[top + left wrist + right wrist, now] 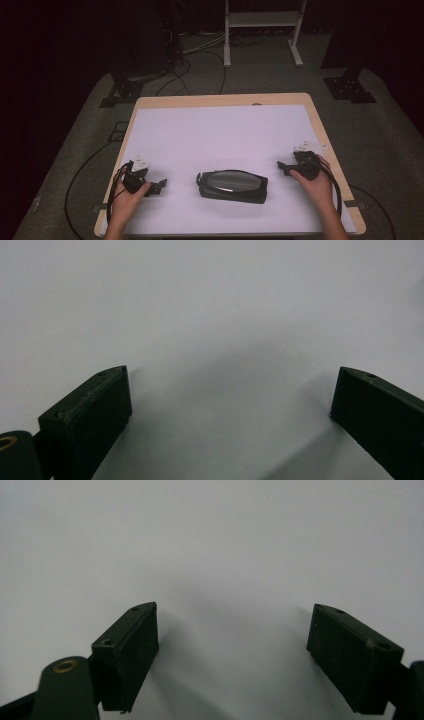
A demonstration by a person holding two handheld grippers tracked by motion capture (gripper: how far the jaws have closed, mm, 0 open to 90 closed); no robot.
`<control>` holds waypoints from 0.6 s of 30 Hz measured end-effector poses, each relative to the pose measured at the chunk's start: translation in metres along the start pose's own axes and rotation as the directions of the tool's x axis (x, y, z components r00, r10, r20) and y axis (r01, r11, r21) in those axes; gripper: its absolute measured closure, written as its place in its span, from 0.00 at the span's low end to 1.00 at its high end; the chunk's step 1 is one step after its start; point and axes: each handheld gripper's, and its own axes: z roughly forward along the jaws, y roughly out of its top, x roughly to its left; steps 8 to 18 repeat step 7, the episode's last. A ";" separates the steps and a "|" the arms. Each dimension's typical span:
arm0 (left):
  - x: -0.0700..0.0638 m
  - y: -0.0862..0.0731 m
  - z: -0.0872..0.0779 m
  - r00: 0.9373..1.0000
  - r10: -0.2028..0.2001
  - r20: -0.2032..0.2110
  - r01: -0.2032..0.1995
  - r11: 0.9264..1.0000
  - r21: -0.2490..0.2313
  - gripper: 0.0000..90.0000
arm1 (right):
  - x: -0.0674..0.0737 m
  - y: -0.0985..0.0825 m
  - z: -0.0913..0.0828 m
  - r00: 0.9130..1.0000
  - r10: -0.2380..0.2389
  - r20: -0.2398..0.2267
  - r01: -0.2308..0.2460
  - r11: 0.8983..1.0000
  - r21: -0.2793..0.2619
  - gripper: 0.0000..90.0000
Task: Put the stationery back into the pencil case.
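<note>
1. While both hands rest on the white tabletop [225, 130], the left tool [161, 186] lies at the near left, jaws spread wide with nothing between them; its own view shows bare white surface between the black fingers [95, 410].
2. Black case [232, 186] with a glossy grey lid lies flat between the two tools, just right of the left tool's tips, apart from both.
3. Right tool [281, 167] sits to the right of the case, tips pointing toward it, jaws likewise spread and empty; fingers [132, 645] over bare surface.
4. Judgement: reach not yet begun. Approach low from both ends, keep jaws wide, square them to the case's short ends, close evenly so it does not skid.
</note>
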 end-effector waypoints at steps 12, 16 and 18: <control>0.001 0.000 0.000 1.000 -0.002 -0.001 0.002 1.000 0.002 0.01 | 0.000 0.000 0.000 1.000 0.000 -0.001 0.000 1.000 0.000 0.21; 0.001 0.000 0.000 1.000 -0.002 -0.001 0.002 1.000 0.002 0.01 | 0.000 0.000 0.000 1.000 0.000 -0.001 0.000 1.000 0.000 0.21; 0.001 0.000 0.000 1.000 -0.002 -0.001 0.002 1.000 0.002 0.01 | 0.000 0.000 0.000 1.000 0.000 -0.001 0.000 1.000 0.000 0.21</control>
